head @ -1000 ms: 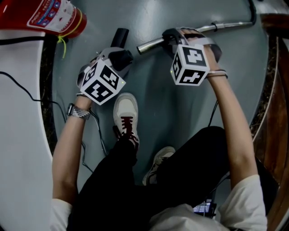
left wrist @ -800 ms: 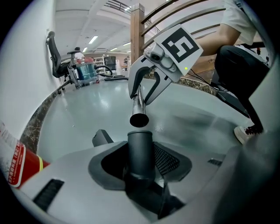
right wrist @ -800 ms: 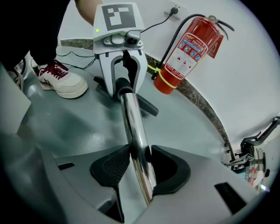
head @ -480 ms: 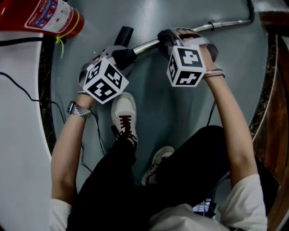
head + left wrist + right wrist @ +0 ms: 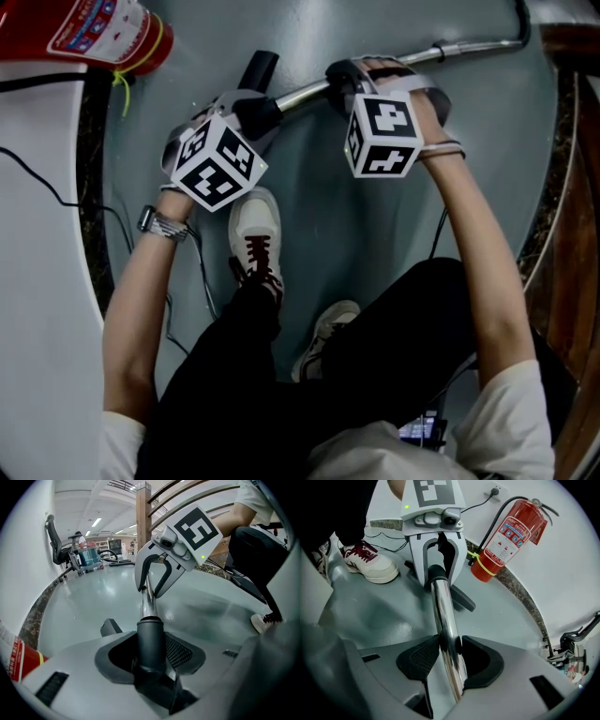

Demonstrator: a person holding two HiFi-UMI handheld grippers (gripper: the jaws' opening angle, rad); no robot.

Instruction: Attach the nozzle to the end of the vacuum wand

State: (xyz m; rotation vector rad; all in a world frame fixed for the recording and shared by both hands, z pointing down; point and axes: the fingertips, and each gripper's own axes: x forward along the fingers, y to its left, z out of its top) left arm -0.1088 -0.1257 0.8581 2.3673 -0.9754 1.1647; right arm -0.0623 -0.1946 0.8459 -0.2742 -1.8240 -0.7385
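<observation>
This one's right at the joining step: the left tool (image 5: 149, 660) is clamped tight on the round neck of the dark grey plastic nozzle (image 5: 151, 634), and the right tool (image 5: 449, 658) has its jaws closed around the shiny chrome metal vacuum wand (image 5: 446, 625), standing fairly wide since the tube is thick. Both parts are held up over the grey floor (image 5: 375, 216), just ahead of the person's white sneaker (image 5: 255, 225). The wand's tip meets the mouth of the nozzle's collar and looks to be inside it, though how deep it sits can't be told. Next up is probably a straight push along the tube, keeping both pieces in line so the collar doesn't cock sideways, until it seats
</observation>
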